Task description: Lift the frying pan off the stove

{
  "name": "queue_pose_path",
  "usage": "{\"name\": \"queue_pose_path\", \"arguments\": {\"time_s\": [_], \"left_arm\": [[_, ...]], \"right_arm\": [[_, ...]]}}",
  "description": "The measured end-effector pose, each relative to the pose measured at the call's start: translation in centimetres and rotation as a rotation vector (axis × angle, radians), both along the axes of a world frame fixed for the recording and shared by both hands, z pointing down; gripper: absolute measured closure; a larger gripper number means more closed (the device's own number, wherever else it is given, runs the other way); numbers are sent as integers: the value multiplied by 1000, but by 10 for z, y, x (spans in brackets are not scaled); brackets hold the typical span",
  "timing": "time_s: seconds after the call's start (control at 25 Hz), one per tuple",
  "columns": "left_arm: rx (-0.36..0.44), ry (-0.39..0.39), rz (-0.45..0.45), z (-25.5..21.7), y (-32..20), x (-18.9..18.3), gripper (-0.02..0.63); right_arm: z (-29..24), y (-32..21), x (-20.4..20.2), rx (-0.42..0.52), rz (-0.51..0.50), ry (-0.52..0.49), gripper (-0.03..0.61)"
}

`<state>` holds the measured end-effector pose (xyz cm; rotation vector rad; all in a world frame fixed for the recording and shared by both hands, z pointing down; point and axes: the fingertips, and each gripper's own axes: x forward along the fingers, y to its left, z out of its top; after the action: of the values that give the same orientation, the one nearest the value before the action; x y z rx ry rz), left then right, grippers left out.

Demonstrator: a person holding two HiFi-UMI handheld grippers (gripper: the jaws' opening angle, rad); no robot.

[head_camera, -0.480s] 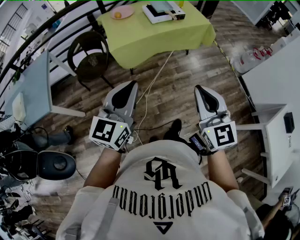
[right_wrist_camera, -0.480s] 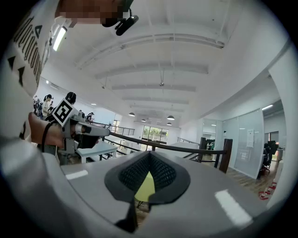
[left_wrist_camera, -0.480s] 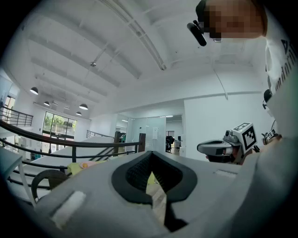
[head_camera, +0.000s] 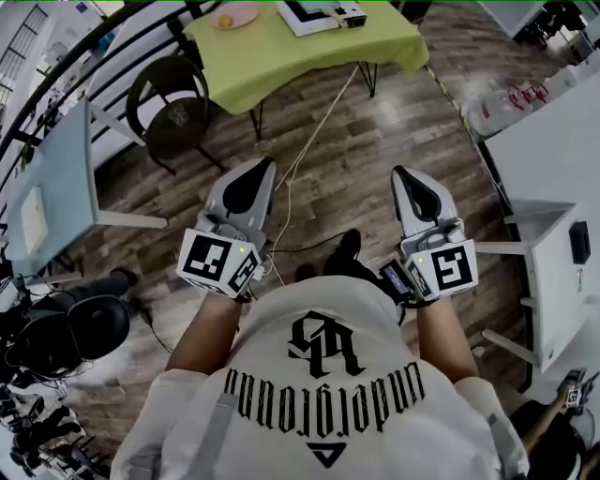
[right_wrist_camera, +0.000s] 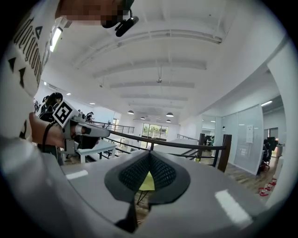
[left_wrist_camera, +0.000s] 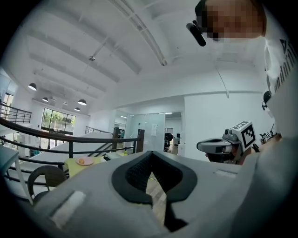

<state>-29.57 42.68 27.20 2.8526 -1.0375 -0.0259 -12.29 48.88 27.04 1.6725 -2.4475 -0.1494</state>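
Observation:
No frying pan shows clearly in any view. A white flat appliance (head_camera: 314,14), perhaps the stove, lies on the far green table (head_camera: 300,56), cut off by the top edge. My left gripper (head_camera: 261,167) and right gripper (head_camera: 401,173) are held out in front of the person's chest, above the wooden floor and well short of that table. Both are shut with nothing between the jaws. In the left gripper view the left gripper (left_wrist_camera: 151,155) points level across the room, with the right gripper (left_wrist_camera: 212,145) beside it. The right gripper (right_wrist_camera: 149,155) points the same way.
A pink plate (head_camera: 232,16) with an orange item sits on the green table. A black round chair (head_camera: 173,108) stands to its left, and a grey table (head_camera: 56,187) further left. A white table (head_camera: 553,169) is at the right. A cable (head_camera: 300,159) runs across the floor.
The green table and chair have slid up and slightly left in the head view. Both grippers keep their places, still shut and empty.

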Motion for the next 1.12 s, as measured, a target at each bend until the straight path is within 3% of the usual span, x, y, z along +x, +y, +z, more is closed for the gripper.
{"name": "queue_pose_path", "arguments": {"time_s": [0.36,0.76,1.12], "left_arm": [[-46,-20,35,20,-51,63,607],[-43,-51,34,24,-115,179,607],[-27,-52,22,17,-165,229,607]], "right_arm": [[15,-49,68,-16,38,-47,577],[8,-112,178,-27,7,-74,577],[14,-167,216,-49,-36,-86,577]]}}
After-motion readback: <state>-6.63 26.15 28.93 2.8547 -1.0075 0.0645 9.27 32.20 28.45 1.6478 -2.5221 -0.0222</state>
